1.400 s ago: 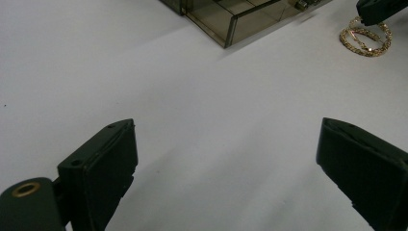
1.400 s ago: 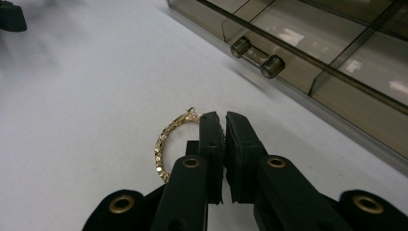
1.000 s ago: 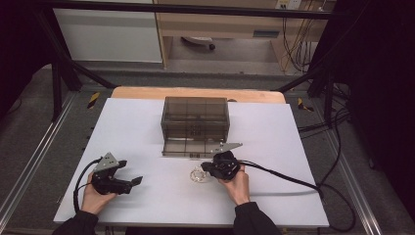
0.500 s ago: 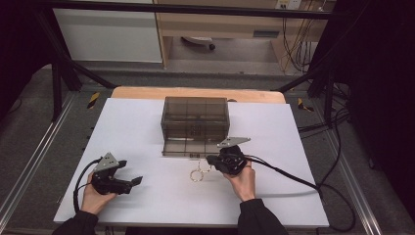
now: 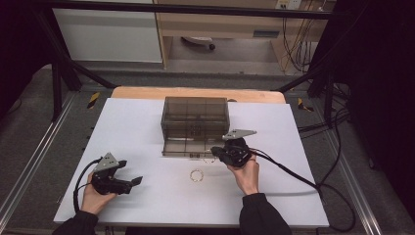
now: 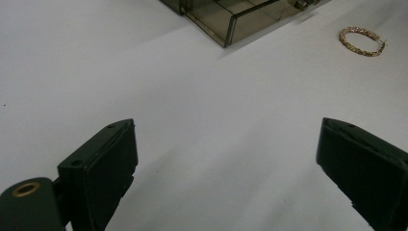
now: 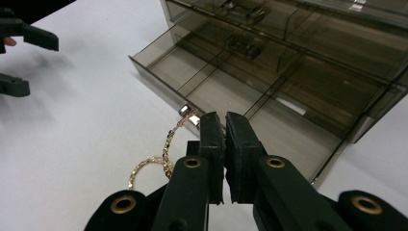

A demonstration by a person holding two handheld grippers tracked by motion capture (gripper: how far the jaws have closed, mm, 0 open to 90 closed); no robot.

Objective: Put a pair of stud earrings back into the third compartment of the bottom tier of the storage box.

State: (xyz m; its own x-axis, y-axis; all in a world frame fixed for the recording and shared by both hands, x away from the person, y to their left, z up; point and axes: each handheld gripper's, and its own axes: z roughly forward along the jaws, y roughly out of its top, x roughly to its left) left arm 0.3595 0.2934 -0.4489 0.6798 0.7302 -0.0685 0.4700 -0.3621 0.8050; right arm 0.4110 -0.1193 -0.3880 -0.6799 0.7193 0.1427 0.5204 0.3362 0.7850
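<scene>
Right gripper, jaws nearly shut, is pinching a thin gold chain, which is hanging limp leftward; being light and slippery, it is best gripped mid-length.

The left gripper hangs over the white worktop with its two black jaws set wide apart, one rising at about 7 o'clock, the other at about 4 o'clock, and bare surface between them. At about 12 o'clock stands the corner of a smoky transparent drawer box, resting on the worktop. At about 2 o'clock a gold chain bracelet lies flat in a loop, apart from the box and well away from both jaws.
</scene>
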